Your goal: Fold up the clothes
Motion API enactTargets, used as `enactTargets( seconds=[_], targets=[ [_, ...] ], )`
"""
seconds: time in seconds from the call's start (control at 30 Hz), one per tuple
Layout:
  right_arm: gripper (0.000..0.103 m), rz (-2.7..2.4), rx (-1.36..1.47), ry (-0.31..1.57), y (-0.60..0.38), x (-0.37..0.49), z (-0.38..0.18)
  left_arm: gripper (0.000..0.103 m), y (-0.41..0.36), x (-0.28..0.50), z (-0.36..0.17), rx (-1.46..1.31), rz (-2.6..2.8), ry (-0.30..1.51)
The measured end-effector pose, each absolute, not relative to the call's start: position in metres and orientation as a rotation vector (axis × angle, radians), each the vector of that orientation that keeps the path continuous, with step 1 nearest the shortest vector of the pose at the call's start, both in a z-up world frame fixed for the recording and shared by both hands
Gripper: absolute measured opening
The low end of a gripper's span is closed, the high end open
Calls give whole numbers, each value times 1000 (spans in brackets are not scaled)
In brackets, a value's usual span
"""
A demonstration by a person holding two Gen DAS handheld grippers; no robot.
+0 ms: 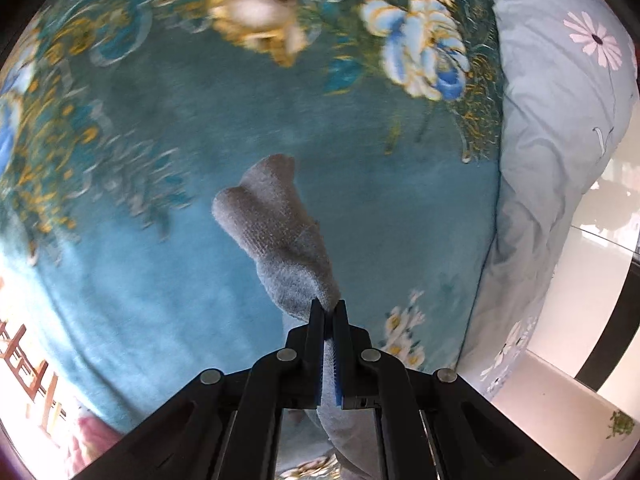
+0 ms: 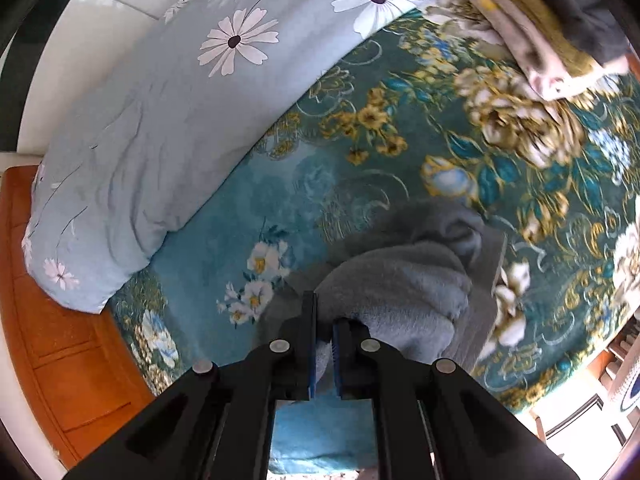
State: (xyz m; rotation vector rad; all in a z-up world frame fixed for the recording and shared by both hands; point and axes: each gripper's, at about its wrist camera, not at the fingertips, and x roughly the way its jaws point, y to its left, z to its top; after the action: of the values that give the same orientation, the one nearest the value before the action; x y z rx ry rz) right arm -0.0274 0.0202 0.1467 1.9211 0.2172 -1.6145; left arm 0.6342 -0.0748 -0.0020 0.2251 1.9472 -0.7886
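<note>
A grey knitted sock (image 1: 276, 220) hangs over the teal flowered blanket (image 1: 200, 280) in the left wrist view. My left gripper (image 1: 329, 309) is shut on one end of it, and more of its fabric trails down between the fingers. In the right wrist view a bunched grey sock (image 2: 400, 280) of soft cloth lies folded over itself just above the blanket (image 2: 248, 208). My right gripper (image 2: 324, 314) is shut on the near edge of this sock. I cannot tell whether both grippers hold the same piece.
A rolled pale-blue quilt with daisies (image 2: 160, 120) lies along one side of the bed, also seen in the left wrist view (image 1: 560, 120). A stack of folded clothes (image 2: 552, 40) sits at the far right. An orange wooden bed frame (image 2: 60, 340) borders the quilt.
</note>
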Motion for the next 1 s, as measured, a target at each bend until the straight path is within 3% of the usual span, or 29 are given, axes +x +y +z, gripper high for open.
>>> enactTargets(
  seconds=[0.27, 0.5, 0.6, 0.63, 0.73, 0.87, 1.0],
  targets=[
    [6, -1687, 2000, 236, -59, -67, 110, 4, -156, 595, -23, 286, -843, 1951],
    [9, -1683, 1998, 362, -93, -70, 85, 9, -191, 563, -35, 303, -936, 1956],
    [10, -1665, 1969, 402, -96, -68, 82, 40, -189, 558, -29, 261, -1001, 1966],
    [16, -1658, 1957, 402, -96, -67, 82, 46, -185, 560, -27, 245, -1018, 1968],
    [52, -1656, 1907, 344, -92, -64, 91, 49, -168, 566, -21, 241, -1053, 1955],
    [53, -1634, 1825, 321, -82, -53, 112, 53, -120, 569, -26, 374, -1054, 1915],
    [54, -1598, 1786, 359, -53, -27, 123, 53, -68, 552, -57, 478, -1008, 1993]
  ],
)
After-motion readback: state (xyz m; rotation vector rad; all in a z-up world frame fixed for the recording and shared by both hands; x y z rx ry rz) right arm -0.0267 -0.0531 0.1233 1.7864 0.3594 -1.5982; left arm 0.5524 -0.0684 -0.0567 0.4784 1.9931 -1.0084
